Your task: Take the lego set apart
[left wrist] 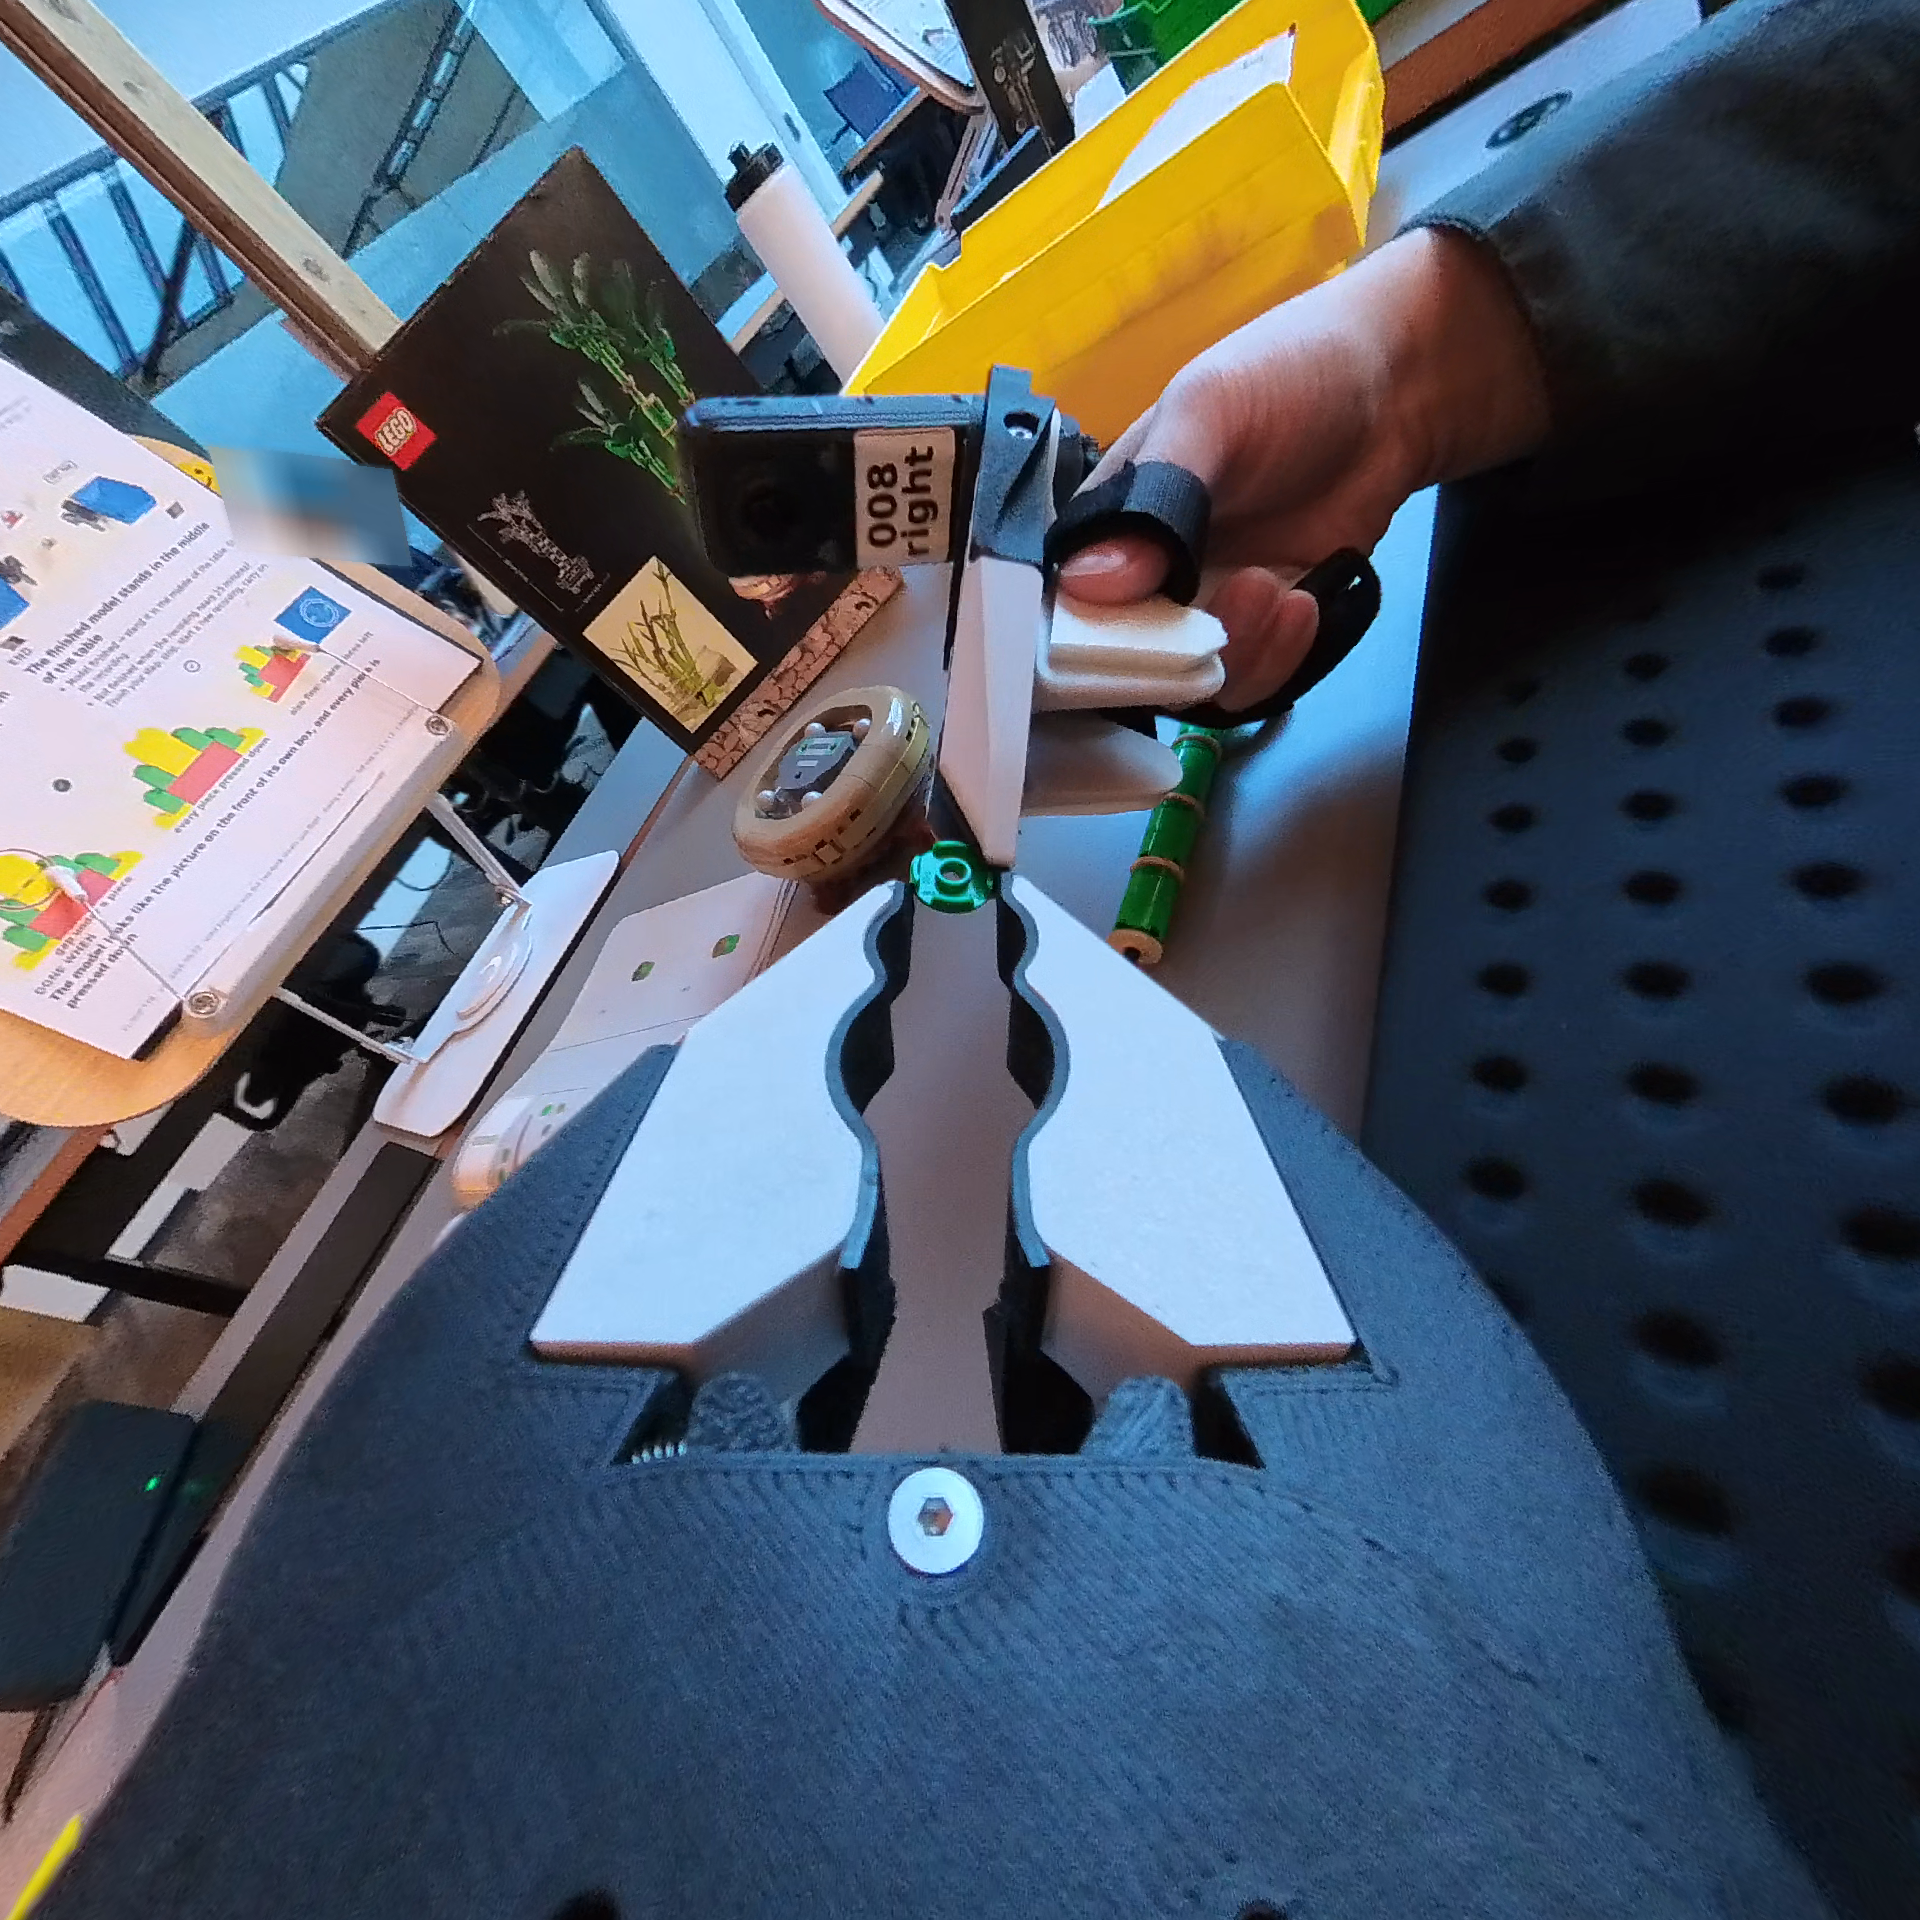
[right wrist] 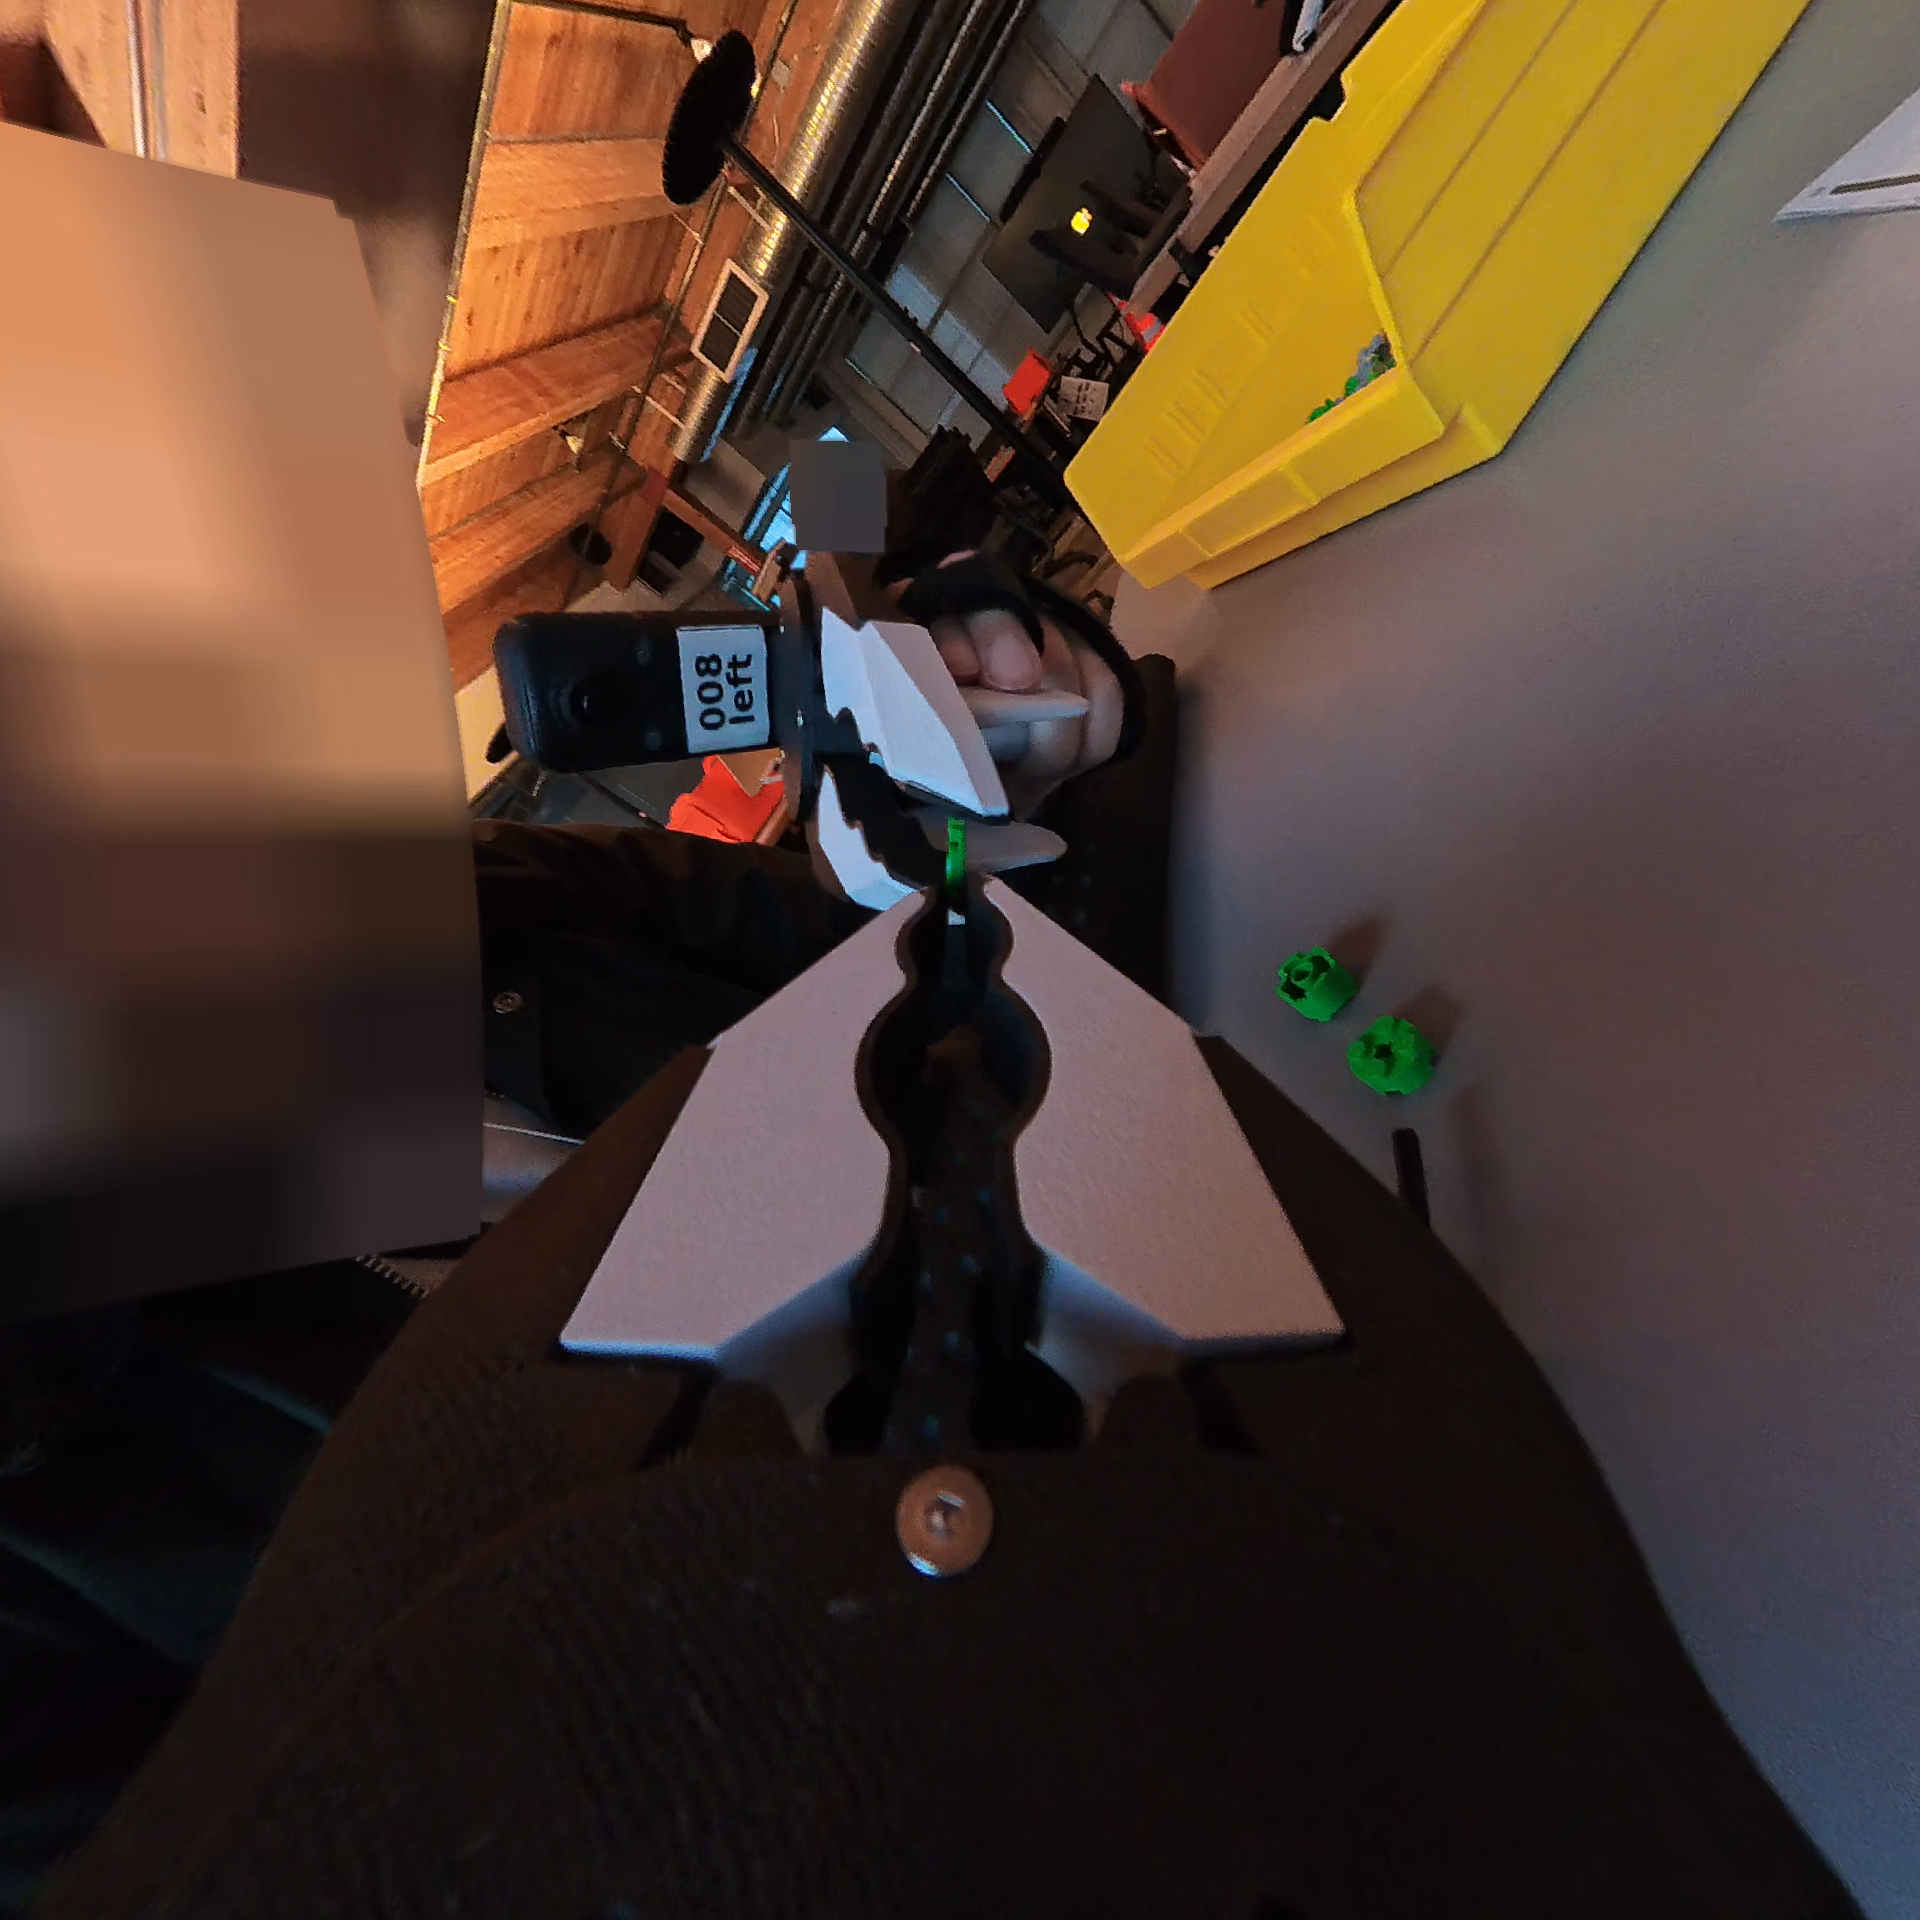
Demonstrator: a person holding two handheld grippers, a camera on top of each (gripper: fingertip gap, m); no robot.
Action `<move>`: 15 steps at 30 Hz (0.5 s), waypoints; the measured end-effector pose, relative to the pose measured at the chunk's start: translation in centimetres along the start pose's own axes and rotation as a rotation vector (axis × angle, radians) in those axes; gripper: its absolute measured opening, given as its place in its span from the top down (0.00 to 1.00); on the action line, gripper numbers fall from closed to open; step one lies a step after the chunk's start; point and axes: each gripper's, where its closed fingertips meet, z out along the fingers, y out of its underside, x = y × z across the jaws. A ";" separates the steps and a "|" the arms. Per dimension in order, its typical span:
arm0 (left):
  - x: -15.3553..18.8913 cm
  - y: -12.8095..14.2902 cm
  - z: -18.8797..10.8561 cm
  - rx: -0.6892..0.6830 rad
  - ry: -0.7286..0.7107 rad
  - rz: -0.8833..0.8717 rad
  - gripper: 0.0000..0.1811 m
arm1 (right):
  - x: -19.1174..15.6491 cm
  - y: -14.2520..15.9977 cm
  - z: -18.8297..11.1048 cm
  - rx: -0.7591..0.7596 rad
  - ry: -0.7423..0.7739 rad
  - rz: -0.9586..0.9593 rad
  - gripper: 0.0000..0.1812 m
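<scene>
A small green round lego piece [left wrist: 951, 878] sits between the tips of my left gripper [left wrist: 953, 896], which is shut on it. My right gripper [left wrist: 985, 847] comes down from above and its tips touch the same piece. In the right wrist view the piece [right wrist: 954, 847] shows edge-on, pinched at the tips of my right gripper [right wrist: 952, 906], with the left gripper [right wrist: 935, 831] just beyond. A tan round lego base [left wrist: 831, 790] and a green bamboo stalk [left wrist: 1164, 842] lie on the table behind. Two loose green round bricks [right wrist: 1317, 982] [right wrist: 1390, 1055] lie on the table to the right.
A yellow bin [left wrist: 1143, 239] stands at the back right; it also shows in the right wrist view [right wrist: 1351, 343]. A black lego box [left wrist: 561, 447] leans behind the base. An instruction sheet on a stand [left wrist: 208, 748] is at the left. A thin black rod [right wrist: 1410, 1174] lies near the bricks. My left and right fingertips are right by each other.
</scene>
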 end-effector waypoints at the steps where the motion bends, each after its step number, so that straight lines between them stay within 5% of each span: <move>1: 0.0 0.0 0.0 -0.001 -0.004 0.007 0.92 | 0.1 0.1 0.0 -0.003 0.005 -0.002 0.99; 12: -1.7 0.3 -1.2 0.030 -0.056 -0.121 0.93 | -0.3 -1.2 -0.5 0.067 0.007 -0.037 0.94; 15: -3.6 -3.1 -4.3 0.272 0.046 -0.517 0.93 | -0.6 -1.1 -0.6 0.067 -0.001 -0.040 0.94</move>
